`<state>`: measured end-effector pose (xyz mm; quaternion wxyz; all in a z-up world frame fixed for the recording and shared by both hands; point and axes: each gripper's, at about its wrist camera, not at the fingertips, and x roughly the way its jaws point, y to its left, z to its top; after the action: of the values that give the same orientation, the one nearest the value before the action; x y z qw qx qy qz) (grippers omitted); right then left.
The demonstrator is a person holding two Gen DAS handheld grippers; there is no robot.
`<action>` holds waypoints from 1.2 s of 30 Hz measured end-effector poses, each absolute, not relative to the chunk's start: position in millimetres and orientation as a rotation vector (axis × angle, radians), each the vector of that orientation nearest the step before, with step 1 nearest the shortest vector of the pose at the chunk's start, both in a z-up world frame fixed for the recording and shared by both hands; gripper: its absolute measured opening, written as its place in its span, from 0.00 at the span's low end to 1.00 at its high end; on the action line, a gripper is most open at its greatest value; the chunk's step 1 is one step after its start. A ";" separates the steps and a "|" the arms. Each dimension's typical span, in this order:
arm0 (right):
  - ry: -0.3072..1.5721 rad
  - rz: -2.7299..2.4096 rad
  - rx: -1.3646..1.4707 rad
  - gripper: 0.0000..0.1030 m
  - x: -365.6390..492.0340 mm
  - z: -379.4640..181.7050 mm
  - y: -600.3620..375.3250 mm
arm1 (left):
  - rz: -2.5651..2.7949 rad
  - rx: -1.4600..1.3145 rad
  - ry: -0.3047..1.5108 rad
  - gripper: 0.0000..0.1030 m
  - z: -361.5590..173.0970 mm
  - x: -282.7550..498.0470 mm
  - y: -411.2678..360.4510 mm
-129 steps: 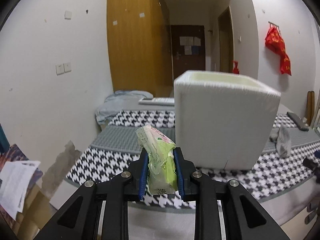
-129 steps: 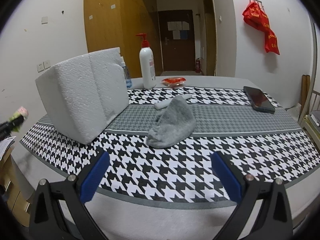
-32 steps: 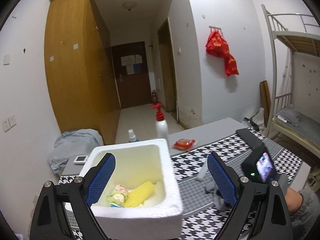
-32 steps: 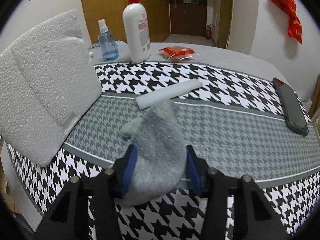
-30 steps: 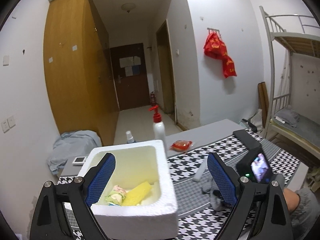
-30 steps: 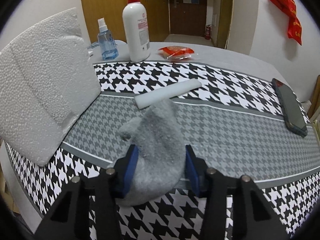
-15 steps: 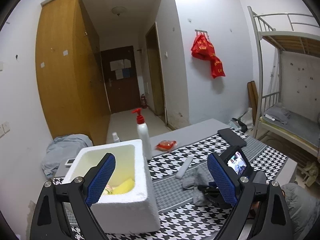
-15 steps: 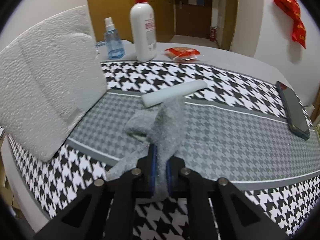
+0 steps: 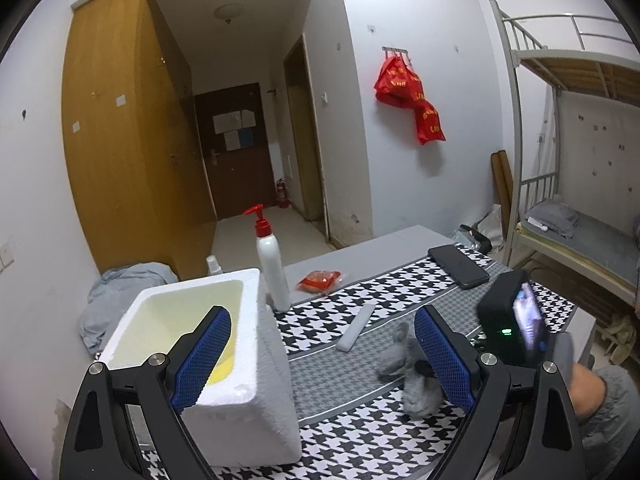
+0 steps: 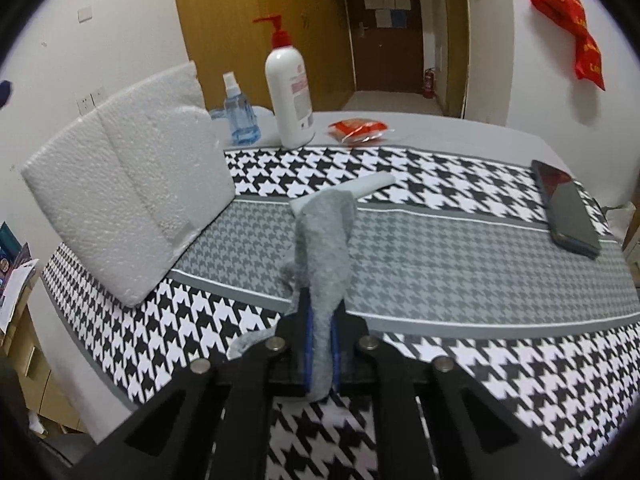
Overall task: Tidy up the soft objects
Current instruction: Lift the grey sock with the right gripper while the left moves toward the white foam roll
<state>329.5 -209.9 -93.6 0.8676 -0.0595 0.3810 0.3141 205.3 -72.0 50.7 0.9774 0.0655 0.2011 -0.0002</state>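
Right gripper [image 10: 320, 344]: jaws clamped tight on the grey sock [image 10: 326, 248]. Left gripper [image 9: 322, 354]: jaws wide apart, empty. Its left finger hides much of the box [image 9: 240, 392] interior.

One foam box [image 9: 256, 392], two bottles [image 10: 290, 92], one grey sock [image 10: 324, 248], one phone [image 10: 566, 208], one red packet [image 10: 356, 130].

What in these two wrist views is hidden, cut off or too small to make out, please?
- Foam box contents: left wrist view, the near wall and a blue pad cover all but a yellow patch.
- Grey sock: its lower end is hidden behind the right gripper in the right wrist view.
- Pump bottle label: too small to read.
- Door papers: too small to read.
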 end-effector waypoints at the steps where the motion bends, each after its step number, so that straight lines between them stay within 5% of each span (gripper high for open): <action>1: 0.792 0.655 -0.121 0.09 327.1 -91.6 -213.1 | -0.007 0.128 0.408 0.91 49.4 208.0 -73.5; 36: 0.687 0.537 -0.002 0.10 290.0 -59.5 -308.4 | -0.060 0.151 0.489 0.91 -2.9 293.9 -124.4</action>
<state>290.0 -308.4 -59.5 0.9063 -0.0008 0.3329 0.2601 293.9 -124.4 -2.9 0.9670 0.0746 0.2420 -0.0296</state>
